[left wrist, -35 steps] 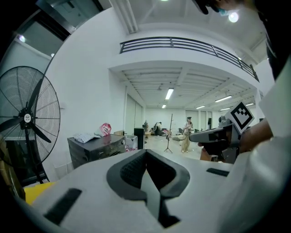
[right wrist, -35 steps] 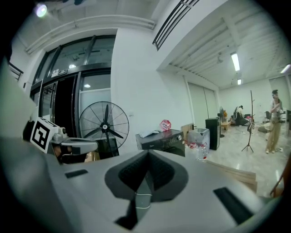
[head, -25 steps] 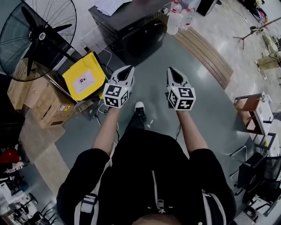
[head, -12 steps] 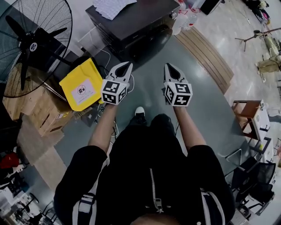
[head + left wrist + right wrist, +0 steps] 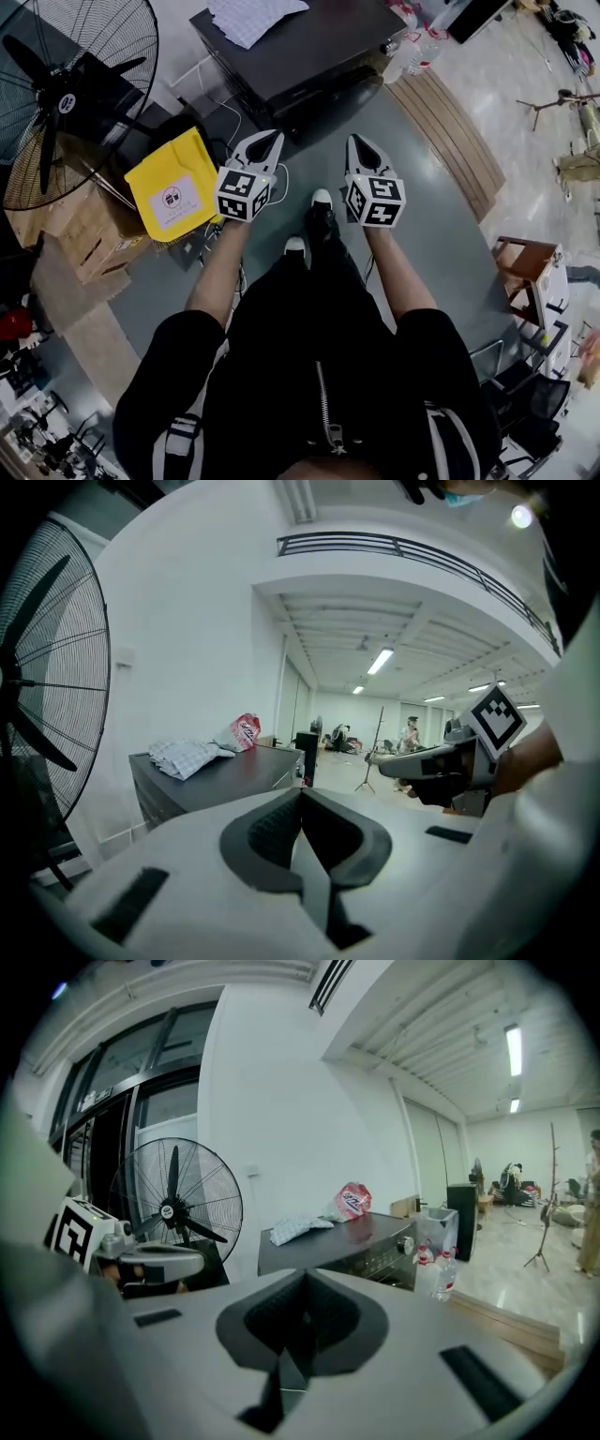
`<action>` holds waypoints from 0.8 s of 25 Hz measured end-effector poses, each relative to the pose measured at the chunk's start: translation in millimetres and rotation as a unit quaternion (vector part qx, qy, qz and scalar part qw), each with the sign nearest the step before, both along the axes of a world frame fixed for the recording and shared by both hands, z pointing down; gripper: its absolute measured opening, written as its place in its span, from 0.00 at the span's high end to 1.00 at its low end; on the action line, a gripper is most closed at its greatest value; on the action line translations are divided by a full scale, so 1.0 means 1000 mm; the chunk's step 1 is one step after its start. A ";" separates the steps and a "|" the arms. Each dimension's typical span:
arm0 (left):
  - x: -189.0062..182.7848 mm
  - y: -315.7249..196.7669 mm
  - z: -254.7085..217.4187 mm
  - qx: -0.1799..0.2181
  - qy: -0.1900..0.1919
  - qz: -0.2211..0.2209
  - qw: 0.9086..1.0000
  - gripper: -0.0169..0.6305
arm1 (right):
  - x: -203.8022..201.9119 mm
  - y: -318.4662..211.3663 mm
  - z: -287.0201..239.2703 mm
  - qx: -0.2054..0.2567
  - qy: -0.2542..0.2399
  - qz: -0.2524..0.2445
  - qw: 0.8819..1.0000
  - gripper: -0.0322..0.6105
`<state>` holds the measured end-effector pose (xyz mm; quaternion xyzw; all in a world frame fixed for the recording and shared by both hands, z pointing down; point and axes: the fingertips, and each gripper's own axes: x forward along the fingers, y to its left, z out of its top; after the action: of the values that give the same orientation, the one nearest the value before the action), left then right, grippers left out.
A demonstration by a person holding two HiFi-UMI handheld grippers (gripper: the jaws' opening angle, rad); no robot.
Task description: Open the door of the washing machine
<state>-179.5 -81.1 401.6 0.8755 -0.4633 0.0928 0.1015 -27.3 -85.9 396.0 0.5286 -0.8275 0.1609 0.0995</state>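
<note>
Head view | 1 washing machine [image 5: 309, 47] | left hand-held gripper [image 5: 271, 138] pressed together | right hand-held gripper [image 5: 357, 142] pressed together | 1 fan [image 5: 66, 98]

The grey floor [image 5: 441, 234] carries the washing machine [image 5: 309, 56] at the far middle, with a cloth [image 5: 255, 16] lying on its top. At the far left stands a fan [image 5: 70, 94], with a yellow box [image 5: 176, 183] and crates [image 5: 80, 234] nearer. Bottles [image 5: 412, 52] stand just right of the machine, planks [image 5: 455, 131] lie nearer, and a stool [image 5: 525, 272] is at the right.
</note>
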 end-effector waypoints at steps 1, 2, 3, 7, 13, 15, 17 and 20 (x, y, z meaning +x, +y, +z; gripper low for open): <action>-0.001 -0.007 0.001 -0.001 0.000 -0.005 1.000 0.97 | -0.002 -0.010 0.003 -0.003 0.001 -0.005 1.000 0.95; -0.001 -0.013 0.002 -0.003 -0.001 -0.009 1.000 0.97 | -0.004 -0.020 0.006 -0.006 0.001 -0.010 1.000 0.95; -0.002 -0.020 0.004 -0.006 0.000 -0.014 1.000 0.97 | -0.005 -0.030 0.009 -0.009 0.002 -0.014 1.000 0.95; -0.010 -0.042 0.021 -0.021 0.008 -0.032 0.999 0.97 | -0.016 -0.065 0.029 -0.031 0.003 -0.030 0.999 0.95; -0.029 -0.058 0.066 -0.062 0.011 -0.063 0.996 0.97 | -0.035 -0.098 0.095 -0.092 0.004 -0.047 0.995 0.94; -0.034 -0.057 0.082 -0.074 0.010 -0.072 0.995 0.97 | -0.040 -0.106 0.122 -0.116 -0.001 -0.046 0.992 0.94; -0.040 -0.057 0.096 -0.086 0.011 -0.082 0.993 0.97 | -0.045 -0.112 0.148 -0.140 -0.004 -0.043 0.989 0.92; -0.051 -0.057 0.111 -0.100 0.014 -0.105 0.989 0.97 | -0.052 -0.118 0.182 -0.172 -0.001 -0.043 0.984 0.89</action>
<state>-230.9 -137.8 512.2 0.8087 -0.5394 0.1150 0.2045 -79.0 -204.2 577.9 0.4672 -0.8098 0.2970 0.1945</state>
